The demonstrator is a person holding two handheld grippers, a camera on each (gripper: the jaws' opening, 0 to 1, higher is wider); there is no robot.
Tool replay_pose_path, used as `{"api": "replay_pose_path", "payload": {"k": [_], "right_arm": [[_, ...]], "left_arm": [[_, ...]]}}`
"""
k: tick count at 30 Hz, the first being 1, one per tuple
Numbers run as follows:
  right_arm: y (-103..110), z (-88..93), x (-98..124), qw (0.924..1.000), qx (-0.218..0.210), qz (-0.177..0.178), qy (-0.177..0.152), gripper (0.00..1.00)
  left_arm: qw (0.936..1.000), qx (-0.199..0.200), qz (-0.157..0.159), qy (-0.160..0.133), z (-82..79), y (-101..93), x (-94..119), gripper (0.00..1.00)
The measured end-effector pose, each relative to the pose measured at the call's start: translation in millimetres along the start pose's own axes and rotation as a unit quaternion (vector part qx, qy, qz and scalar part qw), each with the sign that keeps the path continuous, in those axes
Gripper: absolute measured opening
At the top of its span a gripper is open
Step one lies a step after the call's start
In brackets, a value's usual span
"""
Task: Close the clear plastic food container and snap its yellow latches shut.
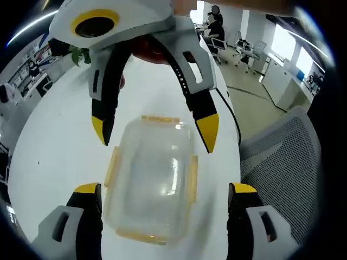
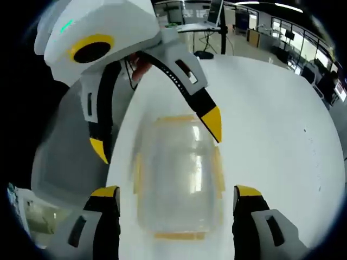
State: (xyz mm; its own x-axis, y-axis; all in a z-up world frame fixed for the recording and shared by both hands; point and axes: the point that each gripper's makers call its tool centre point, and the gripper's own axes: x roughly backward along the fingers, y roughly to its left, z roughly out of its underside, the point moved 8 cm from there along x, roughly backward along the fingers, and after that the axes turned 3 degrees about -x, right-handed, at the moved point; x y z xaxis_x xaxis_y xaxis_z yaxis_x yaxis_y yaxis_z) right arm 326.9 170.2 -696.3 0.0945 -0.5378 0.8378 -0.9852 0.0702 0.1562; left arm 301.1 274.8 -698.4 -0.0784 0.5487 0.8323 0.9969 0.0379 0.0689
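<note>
Your left gripper (image 1: 165, 194) hangs with its jaws spread wide on either side of the clear container (image 1: 152, 181), so it straddles the box without touching it. Across from it your right gripper (image 2: 176, 196) faces in with jaws just as far apart, which reads as both tools lining up from opposite ends. On the white desk (image 1: 54, 141), near its edge by the mesh chair (image 1: 287, 162), the container's lid looks seated, while the yellow latches (image 1: 192, 176) seem unsnapped, though blur leaves that unsure.

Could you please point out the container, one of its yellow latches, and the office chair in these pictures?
container (image 1: 154, 173), left gripper view, on the clear lid's middle.
yellow latch (image 1: 192, 179), left gripper view, on the strip along the container's side.
office chair (image 1: 282, 157), left gripper view, on its mesh back.
</note>
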Motion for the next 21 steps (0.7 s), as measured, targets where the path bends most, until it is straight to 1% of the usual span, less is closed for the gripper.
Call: {"api": "replay_pose_path", "payload": {"k": [2,4,7,9,13,15,19,21], "right_arm": [[1.5,0.4,-0.9,1.0,0.001,-0.002,0.002,0.92],[1.3,1.7,-2.0,0.9999,0.008,0.004,0.008,0.95],[0.6,5.9,-3.4,0.9993,0.023,0.014,0.027,0.93],[0.2,6.7,-3.1,0.9989,0.031,0.02,0.03,0.92],[-1.4,8.6,-2.6,0.9984,0.034,0.031,0.033,0.9],[-2.4,12.7,-3.8,0.9982,0.024,0.032,0.044,0.9],[-2.6,17.5,-5.8,0.9974,0.03,0.037,0.053,0.88],[-0.4,18.2,-7.3,0.9972,0.031,0.036,0.056,0.88]], "left_arm": [[1.0,0.0,0.001,0.004,0.6,1.5,1.2,0.99],[0.9999,0.007,0.004,0.008,2.4,4.1,1.9,0.99],[0.9997,0.004,0.012,0.019,5.3,5.9,1.8,0.99],[0.9995,0.003,0.018,0.025,6.7,6.5,1.7,0.99],[0.9992,0.0,0.025,0.032,9.2,10.1,0.3,0.99],[0.9989,0.001,0.029,0.036,10.7,12.6,-0.6,0.98],[0.9985,0.001,0.035,0.042,12.4,15.8,-2.2,0.96],[0.9979,-0.002,0.038,0.053,16.4,17.2,-4.5,0.96]]}}
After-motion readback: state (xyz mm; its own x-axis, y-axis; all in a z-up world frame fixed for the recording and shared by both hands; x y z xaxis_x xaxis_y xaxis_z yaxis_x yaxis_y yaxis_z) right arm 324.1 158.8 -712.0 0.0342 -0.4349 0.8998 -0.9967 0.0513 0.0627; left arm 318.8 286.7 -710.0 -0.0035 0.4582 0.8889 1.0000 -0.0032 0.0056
